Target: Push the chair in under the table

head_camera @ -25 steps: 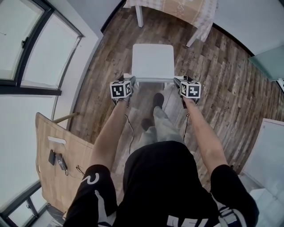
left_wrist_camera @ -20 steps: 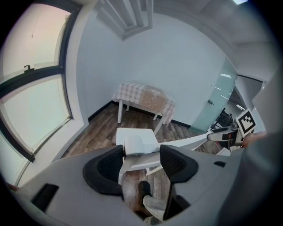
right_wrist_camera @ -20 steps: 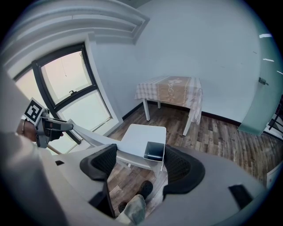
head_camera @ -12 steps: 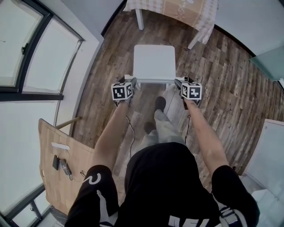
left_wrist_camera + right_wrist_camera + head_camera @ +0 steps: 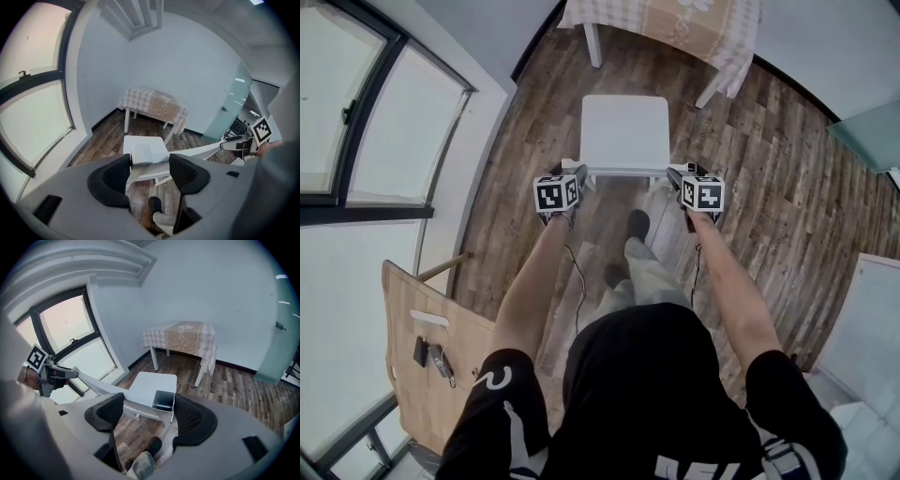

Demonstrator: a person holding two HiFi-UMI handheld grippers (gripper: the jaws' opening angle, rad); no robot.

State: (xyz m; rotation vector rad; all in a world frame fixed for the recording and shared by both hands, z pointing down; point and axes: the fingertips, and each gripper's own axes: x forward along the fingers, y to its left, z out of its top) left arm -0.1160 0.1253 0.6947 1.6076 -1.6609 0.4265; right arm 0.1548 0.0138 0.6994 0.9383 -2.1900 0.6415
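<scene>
- My left tongs (image 5: 577, 174) sit at the left end of the chair's (image 5: 624, 131) back rail (image 5: 623, 172). The pads are wide apart, and the rail's white corner block is between them, close to the left-hand pad. Nothing is clamped.
- My right tongs (image 5: 675, 174) are at the rail's other end, just as wide open. The rail's hollow square end lies in the gap, nearer the right-hand pad. I cannot tell if any pad actually touches the rail.
- The chair stands on the floor (image 5: 769, 187) right in front of me with its back rail towards me. Its seat faces the counter (image 5: 594, 42).
- By my reckoning the job is barely begun. The counter is beyond the chair's front edge with a strip of bare floor between them, and no part of the seat is under it.
- What is left is the whole push, straight ahead until the seat slides in between the counter's white legs. A checked cloth hangs over those legs.
- Both tongs are level on the rail, so I expect the chair to run true rather than swing.
- The floor around the chair is dark wood planking that looks smooth. My shoe (image 5: 637, 223) is planted just behind the chair.
- To the chair's left are a big dark-framed window (image 5: 356, 94) and a pale wall.
- Behind the chair on my left is a light wooden board (image 5: 441, 347) with small dark items on it.
- To the chair's right, past open floor, is a frosted glass panel (image 5: 281, 333).
</scene>
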